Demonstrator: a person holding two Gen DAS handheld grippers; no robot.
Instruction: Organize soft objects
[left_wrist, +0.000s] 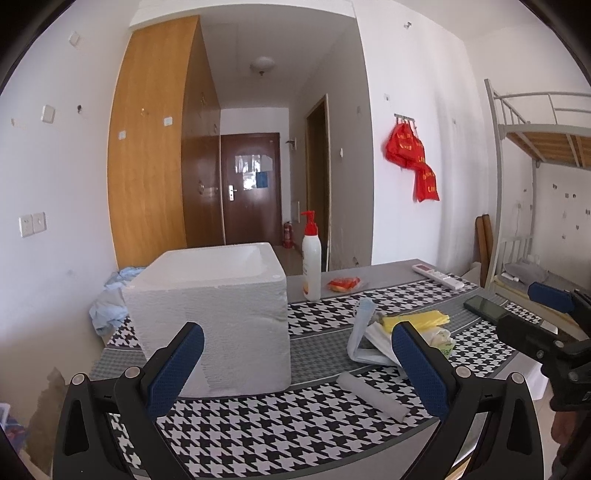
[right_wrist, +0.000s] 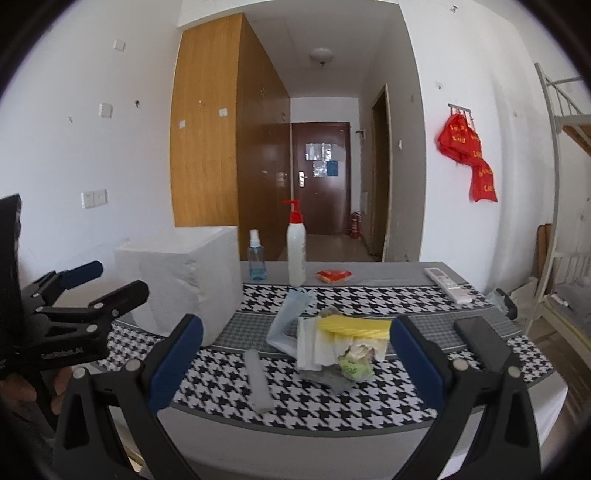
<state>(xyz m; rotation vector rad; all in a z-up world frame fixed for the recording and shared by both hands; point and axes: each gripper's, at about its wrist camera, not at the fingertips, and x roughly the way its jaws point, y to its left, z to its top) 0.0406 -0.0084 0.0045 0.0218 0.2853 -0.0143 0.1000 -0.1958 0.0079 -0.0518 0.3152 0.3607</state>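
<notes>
A pile of soft items lies on the houndstooth-covered table (right_wrist: 369, 406): a yellow cloth (right_wrist: 354, 326), a light blue face mask (right_wrist: 291, 314), white cloth (right_wrist: 312, 349) and a small crumpled bag (right_wrist: 354, 363). A grey fabric roll (right_wrist: 258, 380) lies apart, left of the pile. My right gripper (right_wrist: 295, 358) is open, just in front of the pile and holding nothing. In the left wrist view the yellow cloth (left_wrist: 413, 319), mask (left_wrist: 364, 332) and grey roll (left_wrist: 373, 395) sit to the right. My left gripper (left_wrist: 297, 369) is open and empty before a white foam box (left_wrist: 214, 306).
A lotion pump bottle (right_wrist: 296, 247), a blue spray bottle (right_wrist: 255, 258), a red packet (right_wrist: 332, 275), a white remote (right_wrist: 447, 284) and a black phone (right_wrist: 480, 339) are on the table. Light blue fabric (left_wrist: 110, 302) lies behind the box. A bunk bed (left_wrist: 535, 147) stands at right.
</notes>
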